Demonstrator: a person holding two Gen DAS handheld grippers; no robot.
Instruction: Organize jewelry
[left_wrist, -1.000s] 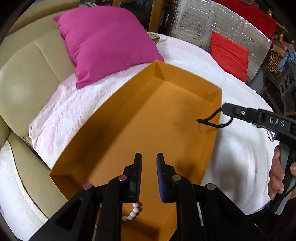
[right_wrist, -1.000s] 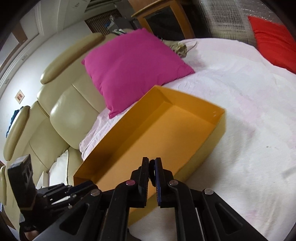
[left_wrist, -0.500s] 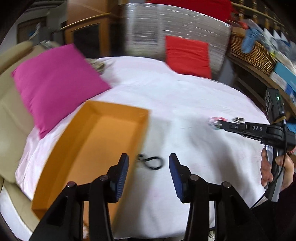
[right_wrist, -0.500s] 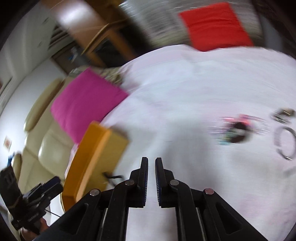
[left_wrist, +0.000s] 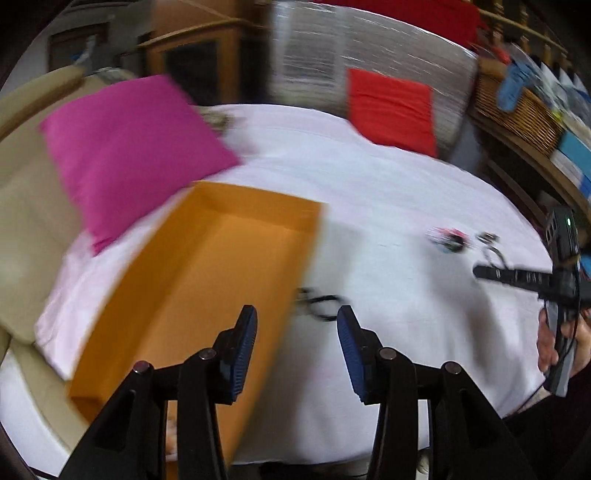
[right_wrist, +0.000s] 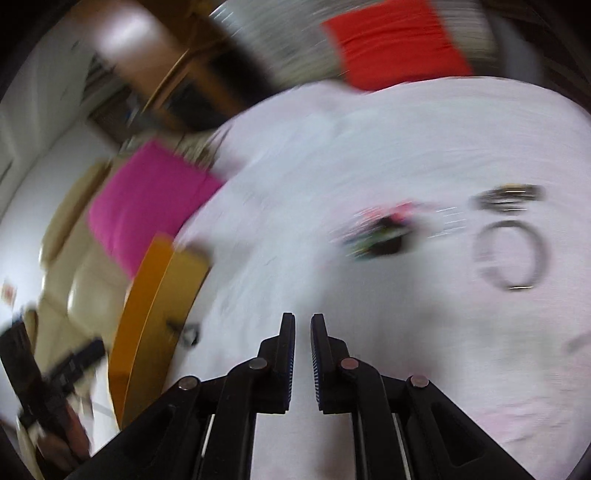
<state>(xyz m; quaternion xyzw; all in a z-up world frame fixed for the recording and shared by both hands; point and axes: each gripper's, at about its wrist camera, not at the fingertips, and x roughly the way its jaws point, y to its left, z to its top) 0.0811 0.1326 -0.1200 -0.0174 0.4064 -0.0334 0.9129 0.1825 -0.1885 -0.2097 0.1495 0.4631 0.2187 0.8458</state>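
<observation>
Looking at the bed (left_wrist: 369, 192), you are only partway done. Your left claw (left_wrist: 297, 334) is gaping wide over a black loop (left_wrist: 321, 304) beside the box (left_wrist: 221, 258). Your right claw (right_wrist: 303, 338) is nearly closed, holding nothing. A ring (right_wrist: 511, 256) and beads (right_wrist: 380, 232) are waiting, well apart from the box.

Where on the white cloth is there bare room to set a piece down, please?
Bare cloth lies between the orange box and the colourful jewelry pile, and again toward the red cushion. It is crowded at the pile, the ring-shaped bangle beside it, and the black cord beside the box.
</observation>
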